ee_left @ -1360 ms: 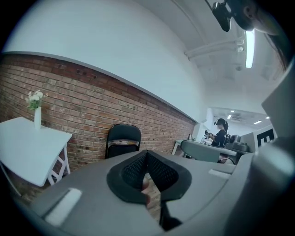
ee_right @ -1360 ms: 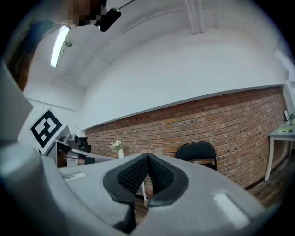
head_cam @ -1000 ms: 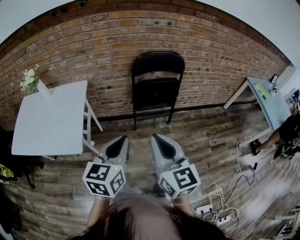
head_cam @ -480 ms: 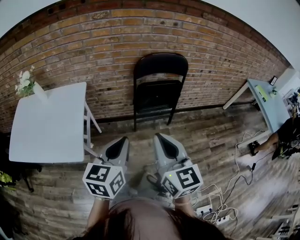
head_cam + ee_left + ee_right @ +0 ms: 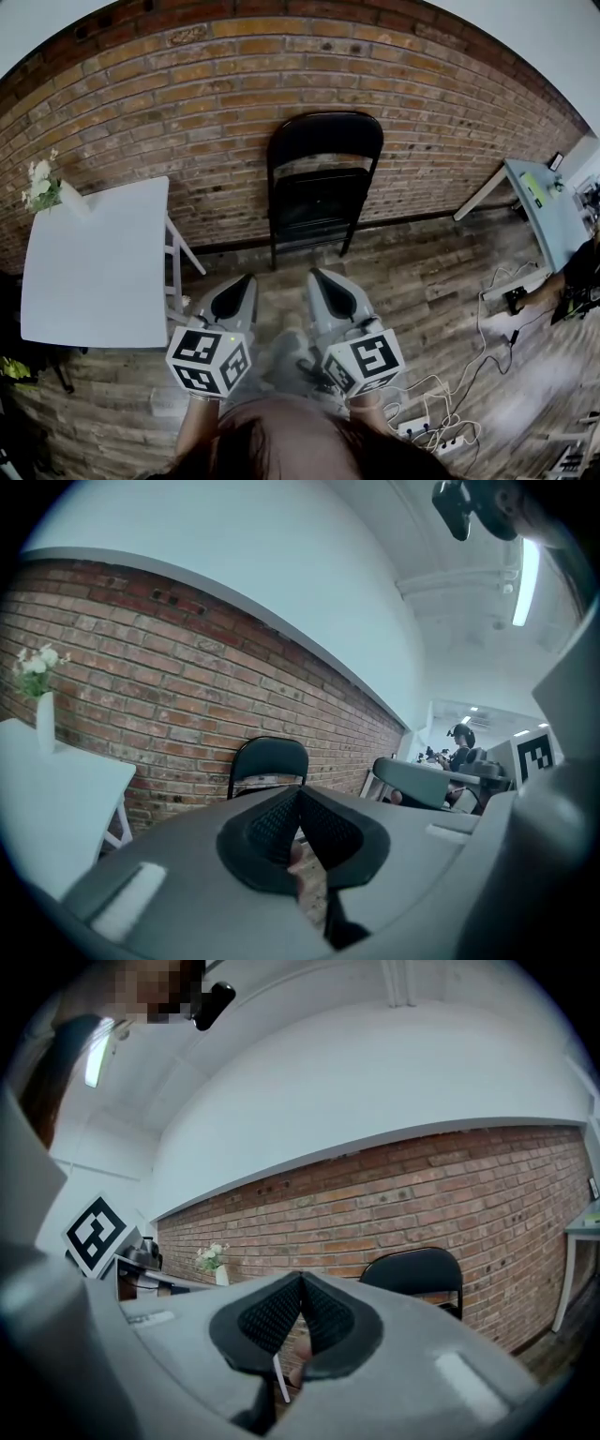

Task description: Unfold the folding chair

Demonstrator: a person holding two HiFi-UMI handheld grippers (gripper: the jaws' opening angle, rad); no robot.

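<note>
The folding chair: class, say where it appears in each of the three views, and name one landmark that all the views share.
Head view: folding chair at upper centre, against the brick wall.
Left gripper view: folding chair just left of centre, slightly below the middle.
Right gripper view: folding chair right of centre, in the lower half.
Shared landmark: the brick wall directly behind it.

Black folding chair, red-brown brick wall, seemingly white table.
</note>
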